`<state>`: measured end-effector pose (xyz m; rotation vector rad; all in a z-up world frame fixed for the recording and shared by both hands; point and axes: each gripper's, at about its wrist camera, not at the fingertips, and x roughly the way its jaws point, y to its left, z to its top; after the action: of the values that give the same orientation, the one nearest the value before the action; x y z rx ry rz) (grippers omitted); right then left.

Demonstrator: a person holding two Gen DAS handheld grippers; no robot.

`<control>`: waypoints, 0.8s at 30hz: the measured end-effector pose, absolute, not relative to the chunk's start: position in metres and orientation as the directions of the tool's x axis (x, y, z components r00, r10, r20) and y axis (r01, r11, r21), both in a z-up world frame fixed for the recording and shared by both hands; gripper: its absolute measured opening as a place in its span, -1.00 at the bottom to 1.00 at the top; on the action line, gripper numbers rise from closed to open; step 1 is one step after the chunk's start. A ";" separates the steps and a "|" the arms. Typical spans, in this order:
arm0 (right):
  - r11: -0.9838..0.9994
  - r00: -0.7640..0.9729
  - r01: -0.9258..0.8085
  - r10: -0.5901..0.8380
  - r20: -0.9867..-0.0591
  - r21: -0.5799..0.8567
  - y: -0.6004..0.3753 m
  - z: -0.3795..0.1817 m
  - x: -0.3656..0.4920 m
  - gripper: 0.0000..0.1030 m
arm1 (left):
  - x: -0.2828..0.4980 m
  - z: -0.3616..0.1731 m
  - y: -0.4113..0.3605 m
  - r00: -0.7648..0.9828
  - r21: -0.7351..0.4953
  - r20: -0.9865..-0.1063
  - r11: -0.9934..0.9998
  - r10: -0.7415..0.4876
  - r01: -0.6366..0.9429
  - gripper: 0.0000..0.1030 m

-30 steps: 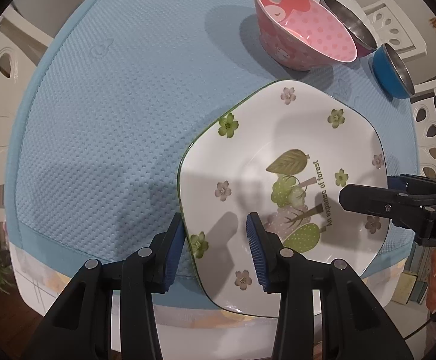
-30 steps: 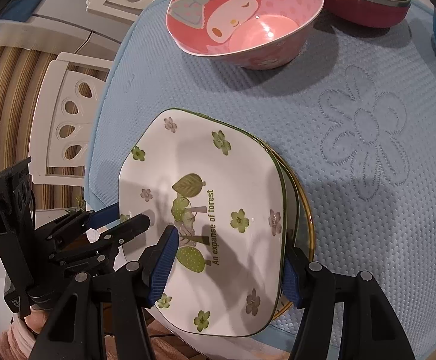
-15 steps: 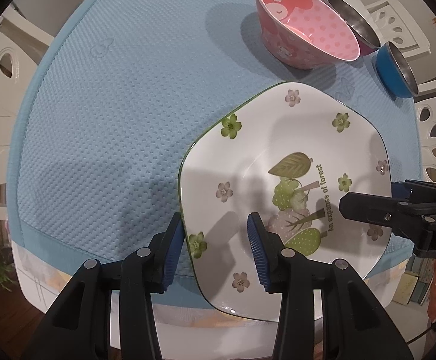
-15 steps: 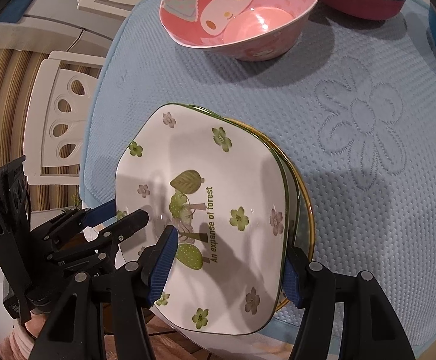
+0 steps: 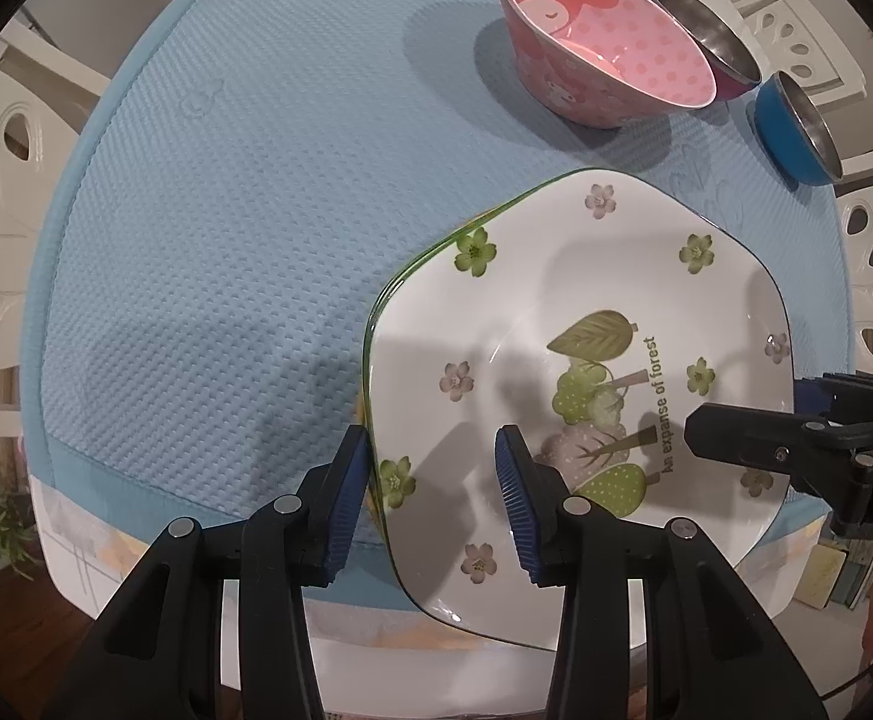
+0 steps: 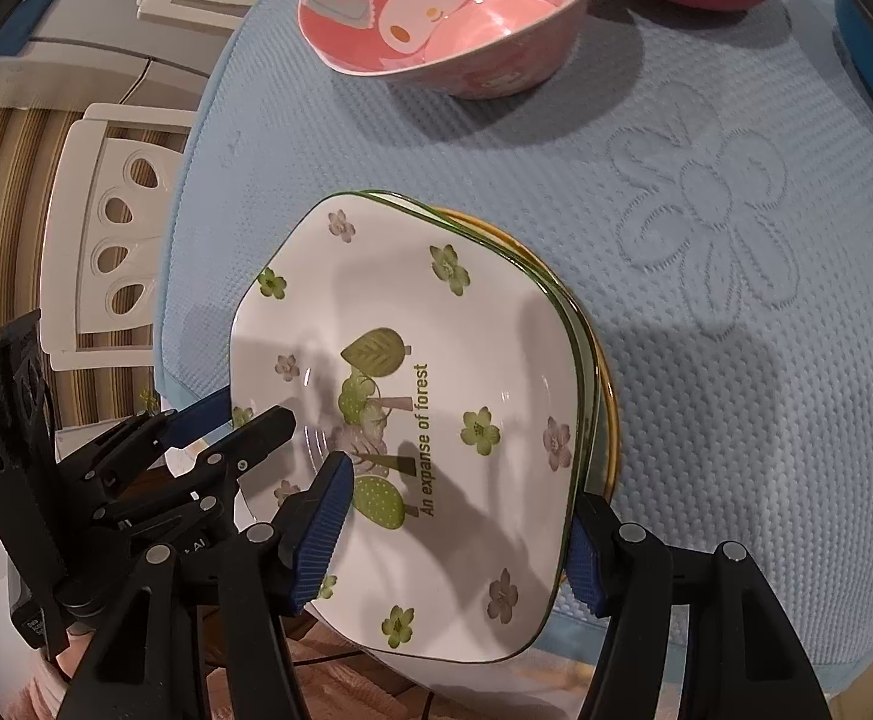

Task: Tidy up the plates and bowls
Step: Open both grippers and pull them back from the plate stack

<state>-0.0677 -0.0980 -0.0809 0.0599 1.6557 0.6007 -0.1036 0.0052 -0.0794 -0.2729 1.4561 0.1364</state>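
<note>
Plates stacked: white floral square plate [image 6: 436, 396] tops yellow-rimmed plate [image 6: 607, 414]. My left hand-held gripper [image 5: 430, 480] and right hand-held gripper [image 6: 460, 528] straddle its rims, contact unclear. Pink cartoon bowl [image 6: 454, 12], steel bowls remain.

- My left wrist camera looked straight down past its own fingers [image 5: 352, 498], close over the near edge of the blue mat [image 5: 214, 228].
- My right wrist camera sat equally close, tilted steeply down and facing across the mat [image 6: 736, 360].
- Both views shared the floral plate [image 5: 580, 276] [image 6: 436, 300] and the pink bowl [image 5: 604, 54] [image 6: 454, 6]; each also caught the other gripper.
</note>
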 end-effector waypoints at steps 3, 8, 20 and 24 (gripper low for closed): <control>0.858 -0.188 -0.290 0.383 -0.904 0.424 -0.103 -0.079 -0.068 0.19 | -0.104 -0.080 0.002 0.114 -0.095 -0.991 0.961 -0.067 -0.259 -0.25; 0.852 -0.183 -0.288 0.399 -0.899 0.437 -0.112 -0.075 -0.069 0.19 | -0.107 -0.082 -0.001 0.113 -0.099 -0.991 0.955 -0.070 -0.279 -0.17; 0.824 -0.111 -0.262 0.491 -0.864 0.502 -0.151 -0.064 -0.079 0.20 | -0.139 -0.084 -0.007 0.120 -0.123 -0.989 0.921 -0.084 -0.370 -0.03; 0.815 -0.092 -0.242 0.522 -0.848 0.527 -0.164 -0.063 -0.086 0.20 | -0.150 -0.084 -0.008 0.122 -0.141 -0.987 0.907 -0.100 -0.398 0.16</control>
<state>-0.0864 -0.1638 -0.0631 0.2313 1.5372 0.6474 -0.1496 -0.0080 -0.0840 -0.4195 1.4443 0.2270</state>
